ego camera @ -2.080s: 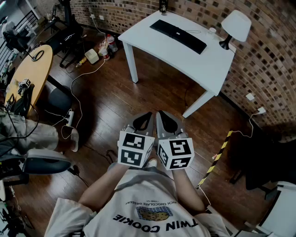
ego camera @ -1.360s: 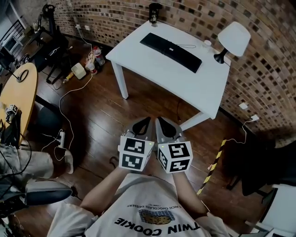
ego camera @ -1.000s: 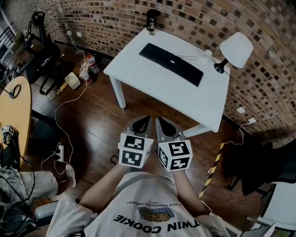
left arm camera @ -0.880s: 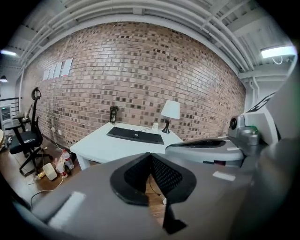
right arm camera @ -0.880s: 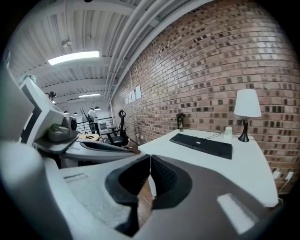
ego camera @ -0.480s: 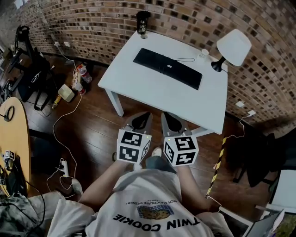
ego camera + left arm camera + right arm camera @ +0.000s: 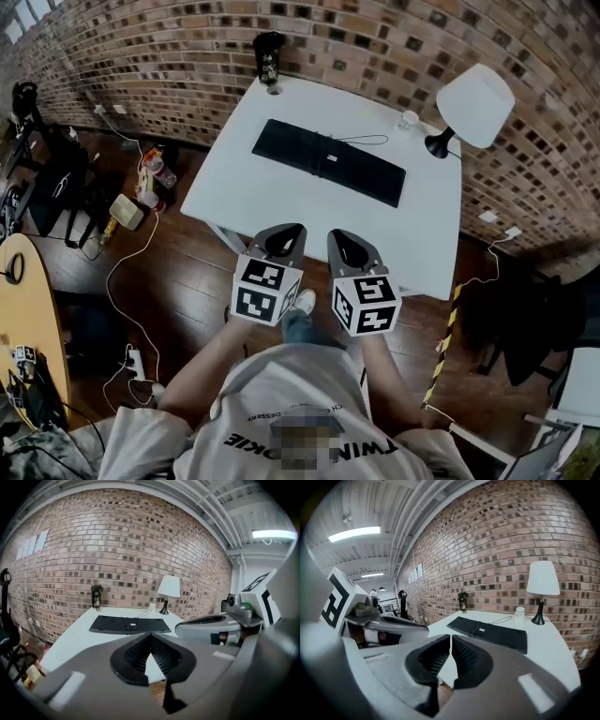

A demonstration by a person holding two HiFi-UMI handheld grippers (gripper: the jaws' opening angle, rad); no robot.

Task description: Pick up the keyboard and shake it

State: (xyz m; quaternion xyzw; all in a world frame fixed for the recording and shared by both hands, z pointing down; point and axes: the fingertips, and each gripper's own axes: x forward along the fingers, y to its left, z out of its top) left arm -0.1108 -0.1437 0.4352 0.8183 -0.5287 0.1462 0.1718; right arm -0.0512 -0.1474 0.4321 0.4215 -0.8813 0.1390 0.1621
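A black keyboard (image 7: 329, 162) lies flat across the middle of the white table (image 7: 412, 234), its thin cable looping behind it. It also shows ahead in the left gripper view (image 7: 130, 624) and the right gripper view (image 7: 490, 632). My left gripper (image 7: 286, 231) and right gripper (image 7: 339, 236) hover side by side at the table's near edge, well short of the keyboard. Both are shut with nothing between the jaws.
A white lamp (image 7: 471, 97) stands at the table's far right corner, a small cup (image 7: 407, 119) beside it, and a dark tumbler (image 7: 268, 58) at the far left. A brick wall runs behind. Cables and clutter (image 7: 141, 192) lie on the wooden floor at left.
Both grippers have come forward together toward the table, from over the floor to its near edge. The keyboard has not moved. The jaws stay shut.
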